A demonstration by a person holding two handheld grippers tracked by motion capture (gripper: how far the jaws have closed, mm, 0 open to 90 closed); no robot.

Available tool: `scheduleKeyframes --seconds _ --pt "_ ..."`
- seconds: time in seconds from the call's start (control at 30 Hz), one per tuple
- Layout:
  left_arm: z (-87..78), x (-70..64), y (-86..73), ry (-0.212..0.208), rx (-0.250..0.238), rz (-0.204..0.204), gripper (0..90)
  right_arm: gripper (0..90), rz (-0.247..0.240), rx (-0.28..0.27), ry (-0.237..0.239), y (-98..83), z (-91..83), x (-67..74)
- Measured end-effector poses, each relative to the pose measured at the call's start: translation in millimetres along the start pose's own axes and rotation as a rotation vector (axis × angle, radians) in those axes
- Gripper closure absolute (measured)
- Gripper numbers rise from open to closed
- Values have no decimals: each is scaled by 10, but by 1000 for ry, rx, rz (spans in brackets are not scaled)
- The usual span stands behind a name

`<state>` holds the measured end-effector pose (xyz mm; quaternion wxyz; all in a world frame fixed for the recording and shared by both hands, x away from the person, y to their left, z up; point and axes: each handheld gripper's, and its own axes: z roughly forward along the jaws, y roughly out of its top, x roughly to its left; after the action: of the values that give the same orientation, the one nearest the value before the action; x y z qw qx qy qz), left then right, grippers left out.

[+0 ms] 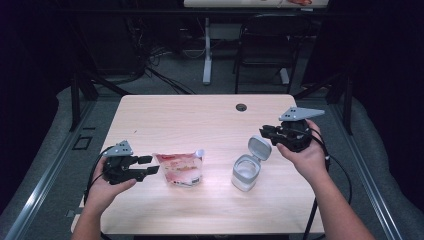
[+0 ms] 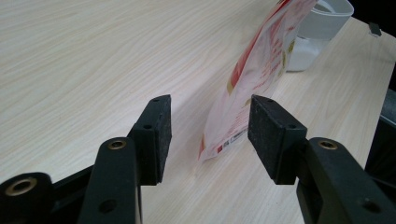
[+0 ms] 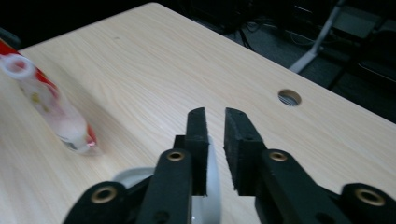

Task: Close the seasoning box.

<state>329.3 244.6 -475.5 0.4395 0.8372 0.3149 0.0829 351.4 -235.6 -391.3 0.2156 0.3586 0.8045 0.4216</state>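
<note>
A red and white spouted pouch (image 1: 180, 169) stands on the wooden table (image 1: 200, 120), left of the middle. My left gripper (image 1: 153, 165) is just left of it and open. In the left gripper view the pouch's lower corner (image 2: 224, 140) sits between the wide-apart pads (image 2: 268, 130), touching neither. To the right is a white container (image 1: 245, 172) with its hinged lid (image 1: 259, 147) up. My right gripper (image 1: 263, 133) hovers at the lid's top edge. In the right gripper view its jaws stand a narrow gap apart, with the lid's white edge (image 3: 214, 196) beside the left finger (image 3: 196, 140).
A round cable hole (image 1: 241, 107) lies near the table's far edge. Beyond the table are a dark chair (image 1: 265, 45) and another table's white leg (image 1: 207, 50). Bare wood spreads across the far half and along the near edge.
</note>
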Motion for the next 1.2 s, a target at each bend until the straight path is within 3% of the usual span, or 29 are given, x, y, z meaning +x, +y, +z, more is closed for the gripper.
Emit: scheduleKeyframes --seconds 0.1,0.3,0.5,0.87,1.2 --pt "-4 14 -11 5 -2 -2 509 900 34 0 -28 -105 17 -80" --pt "-17 22 -19 -1 -5 -10 503 900 111 12 -46 -293 69 -213" --pt "-5 32 -31 15 7 -12 501 900 148 17 -55 -397 99 -250" --pt "-12 20 -18 9 -1 -14 500 900 174 26 -46 -477 151 -266" --pt "-3 34 -31 16 5 -14 498 900 145 32 -15 -456 155 -177"
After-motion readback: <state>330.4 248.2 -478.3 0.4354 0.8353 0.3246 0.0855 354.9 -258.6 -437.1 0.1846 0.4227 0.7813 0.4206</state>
